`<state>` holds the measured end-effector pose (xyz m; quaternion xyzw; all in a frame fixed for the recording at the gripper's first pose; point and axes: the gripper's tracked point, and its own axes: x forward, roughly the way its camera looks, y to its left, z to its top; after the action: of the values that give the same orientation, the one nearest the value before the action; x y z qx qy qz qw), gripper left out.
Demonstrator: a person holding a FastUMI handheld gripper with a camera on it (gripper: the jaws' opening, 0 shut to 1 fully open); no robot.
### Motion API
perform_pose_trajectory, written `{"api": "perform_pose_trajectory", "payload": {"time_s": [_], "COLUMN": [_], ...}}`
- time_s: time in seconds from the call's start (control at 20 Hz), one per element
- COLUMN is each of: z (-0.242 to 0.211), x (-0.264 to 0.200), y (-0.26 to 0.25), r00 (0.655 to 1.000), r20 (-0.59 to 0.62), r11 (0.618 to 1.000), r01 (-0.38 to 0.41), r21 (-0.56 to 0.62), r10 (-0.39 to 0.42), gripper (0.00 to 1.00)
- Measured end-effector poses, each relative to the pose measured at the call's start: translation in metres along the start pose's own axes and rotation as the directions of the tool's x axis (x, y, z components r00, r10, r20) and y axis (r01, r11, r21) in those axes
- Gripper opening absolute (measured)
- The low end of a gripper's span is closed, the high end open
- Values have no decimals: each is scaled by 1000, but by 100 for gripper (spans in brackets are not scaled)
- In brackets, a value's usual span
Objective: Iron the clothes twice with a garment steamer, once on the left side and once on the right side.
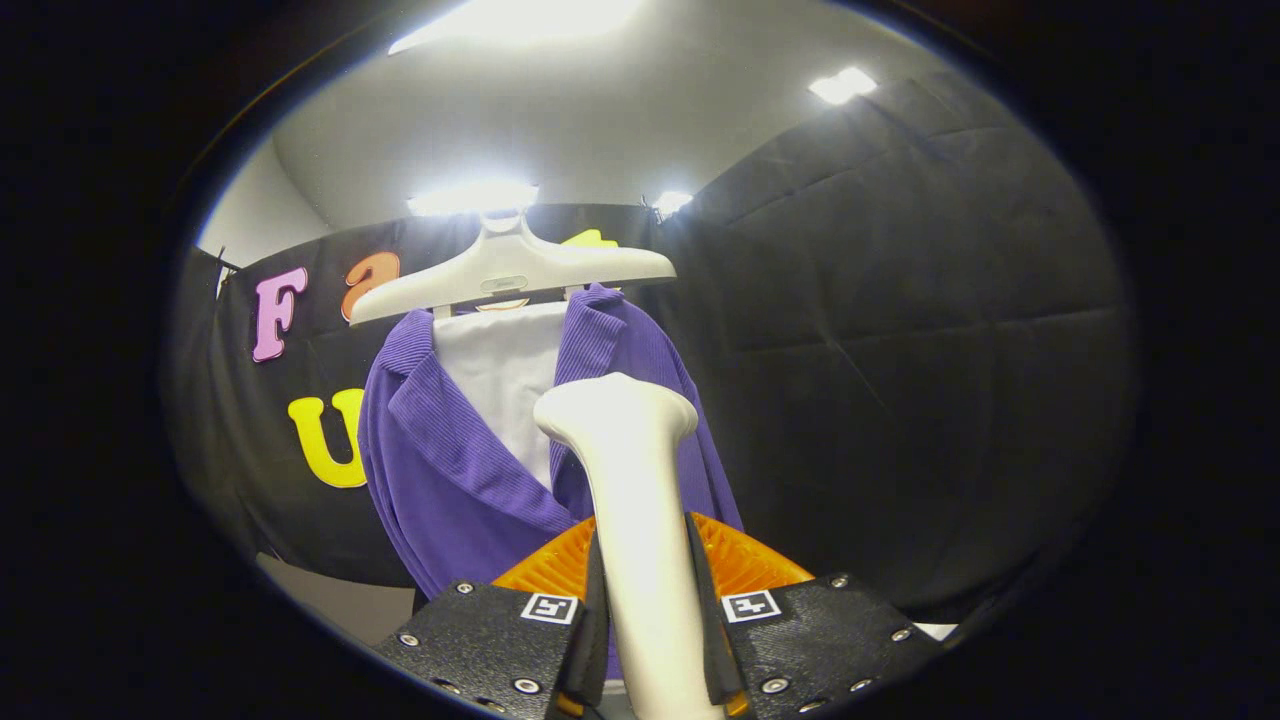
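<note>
Gripper [647, 610] clamped on white steamer handle [638, 520], both fingers pressing its sides. Steamer head sits just in front of the purple jacket [450, 470], right lapel side. Jacket hangs on a white hanger [510, 270] beyond.

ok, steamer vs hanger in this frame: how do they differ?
The steamer stands upright, clamped between the gripper fingers; the hanger lies crosswise above, beyond them, untouched. The steamer is a thick handle with a bulged head; the hanger is a thin, wide bar. The hanger carries the purple jacket; the steamer's head sits in front of it. Both are off-white plastic.
</note>
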<state>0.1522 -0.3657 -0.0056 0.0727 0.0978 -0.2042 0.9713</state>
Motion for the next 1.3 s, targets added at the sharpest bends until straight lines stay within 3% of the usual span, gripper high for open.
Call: {"api": "perform_pose_trajectory", "payload": {"time_s": [0.25,0.55,1.3], "z": [-10,-48,-125], "x": [23,43,46], "y": [8,-5,-33], "r00": [1000,998,981], "r20": [17,-48,-174], "r11": [1000,998,990], "r01": [1,33,63], "r21": [-30,-62,-126], "r10": [-1,-36,-85], "gripper": [38,38,38]}}
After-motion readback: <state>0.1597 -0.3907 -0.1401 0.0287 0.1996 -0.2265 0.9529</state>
